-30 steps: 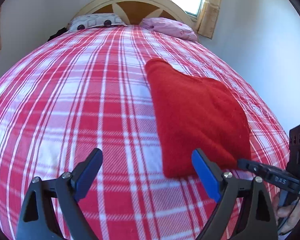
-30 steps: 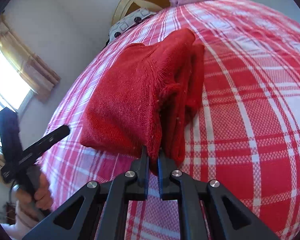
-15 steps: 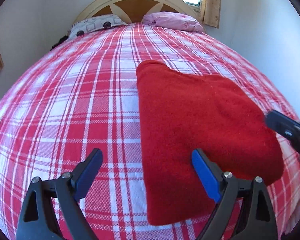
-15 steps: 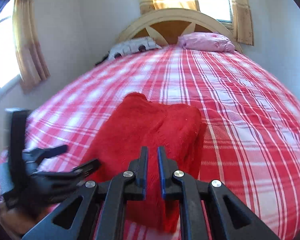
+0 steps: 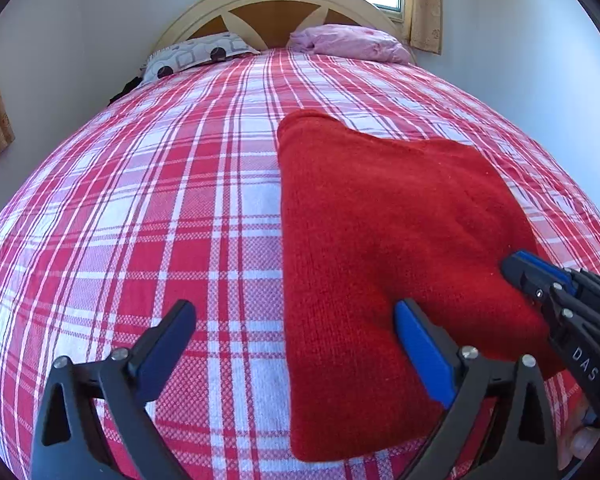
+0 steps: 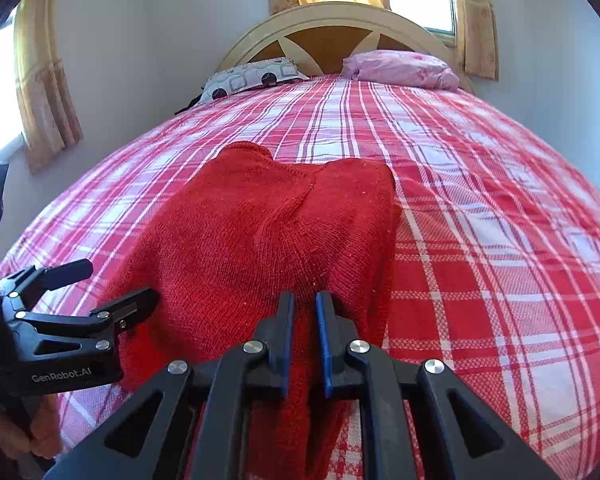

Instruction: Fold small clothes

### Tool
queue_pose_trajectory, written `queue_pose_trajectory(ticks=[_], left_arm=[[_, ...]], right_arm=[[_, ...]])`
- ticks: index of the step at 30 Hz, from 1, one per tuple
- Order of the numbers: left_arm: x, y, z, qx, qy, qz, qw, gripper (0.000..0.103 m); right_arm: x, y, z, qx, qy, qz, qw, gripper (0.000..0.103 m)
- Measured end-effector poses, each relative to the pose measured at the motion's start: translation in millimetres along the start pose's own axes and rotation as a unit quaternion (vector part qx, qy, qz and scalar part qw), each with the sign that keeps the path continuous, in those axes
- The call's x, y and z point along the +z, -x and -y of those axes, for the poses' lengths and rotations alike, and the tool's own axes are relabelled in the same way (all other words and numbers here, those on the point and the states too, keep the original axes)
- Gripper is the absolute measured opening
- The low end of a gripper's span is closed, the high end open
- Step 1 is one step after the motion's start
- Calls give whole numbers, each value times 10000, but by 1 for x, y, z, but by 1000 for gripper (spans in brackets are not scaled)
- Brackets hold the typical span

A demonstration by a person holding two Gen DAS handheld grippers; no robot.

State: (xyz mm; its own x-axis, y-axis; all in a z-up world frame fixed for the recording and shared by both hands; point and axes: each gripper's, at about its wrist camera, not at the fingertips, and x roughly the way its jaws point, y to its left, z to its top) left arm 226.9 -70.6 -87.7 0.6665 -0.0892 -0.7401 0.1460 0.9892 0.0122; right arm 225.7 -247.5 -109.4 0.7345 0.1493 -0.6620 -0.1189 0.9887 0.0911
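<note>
A folded red knitted garment [image 5: 388, 232] lies on the red and white plaid bed [image 5: 160, 208]; it also shows in the right wrist view [image 6: 268, 236]. My left gripper [image 5: 296, 340] is open, its right finger over the garment's near left part, its left finger over the sheet. My right gripper [image 6: 305, 320] has its jaws nearly shut, with the garment's near edge between them. The right gripper shows in the left wrist view [image 5: 540, 280] at the garment's right edge. The left gripper shows open in the right wrist view [image 6: 108, 284].
A wooden headboard [image 5: 284, 8] stands at the far end with a patterned pillow [image 5: 196, 54] and a pink pillow [image 5: 352, 42]. White walls and curtained windows [image 6: 44, 92] flank the bed. A hand [image 5: 584, 440] holds the right gripper.
The right gripper swung from the garment's side to its near edge and lowered it flat. Its jaws have parted slightly. The left gripper moved right, over the garment, still open.
</note>
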Motion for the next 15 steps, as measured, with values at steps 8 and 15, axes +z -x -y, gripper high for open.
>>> queue_pose_trajectory(ticks=[8,15], left_arm=[[9,19,-14,-315,-106,79,9994,101],[47,2,-30,-344,324,95,9988,101]], right_arm=[[8,20,5,353,-58,-82,9993,12],[75,1,35,481,-510,153,9974,12]])
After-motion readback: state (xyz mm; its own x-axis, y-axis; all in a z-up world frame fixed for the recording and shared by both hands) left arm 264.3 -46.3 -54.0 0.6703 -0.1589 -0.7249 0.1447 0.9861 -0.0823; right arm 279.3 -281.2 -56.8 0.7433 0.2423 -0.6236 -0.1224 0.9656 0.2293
